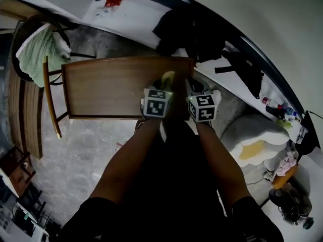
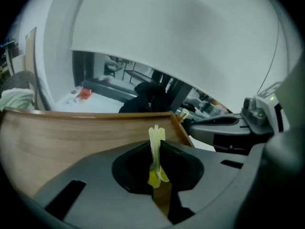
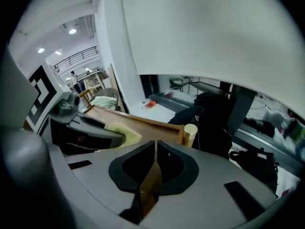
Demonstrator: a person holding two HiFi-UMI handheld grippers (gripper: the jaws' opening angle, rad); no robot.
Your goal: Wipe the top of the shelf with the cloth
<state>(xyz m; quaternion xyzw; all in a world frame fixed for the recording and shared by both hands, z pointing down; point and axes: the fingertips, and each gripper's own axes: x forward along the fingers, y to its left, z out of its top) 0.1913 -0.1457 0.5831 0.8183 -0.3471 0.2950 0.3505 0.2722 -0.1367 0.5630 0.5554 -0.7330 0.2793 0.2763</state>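
Two hand-held grippers over one shelf: which has the cloth?

The left hand-held gripper point(image 2: 156, 144). Its jaws are pinched tight on a fold of the yellow-green cloth point(image 2: 155, 132), and a little of it stands proud past the tips. Gripping it by a fold leaves the rest loose in front, which I take to be the part meant to meet the wood.

And the right one?

The right hand-held gripper point(image 3: 156, 157) has its jaws pressed together with nothing between them. It sits just beside the left, near the shelf's right end, close to a brass-coloured post cap point(image 3: 190, 133) at the corner of the board. My guess is that it is simply idle there, since one cloth needs one holder.

Where is the cloth relative to the shelf top?

Over the near right part of the shelf top point(image 1: 111, 87), low to it. Whether it presses on the wood I cannot tell from any view. Most of the board stretches away to the left, so I judge the wiping has most of its ground ahead, and a leftward sweep would cover it.

Anything in the way?

Nothing lies on the board. Past its left end stands a chair point(image 1: 49, 92) draped with a green towel point(image 1: 38, 52), well apart from the grippers. A long stroke would have to stop short of it.
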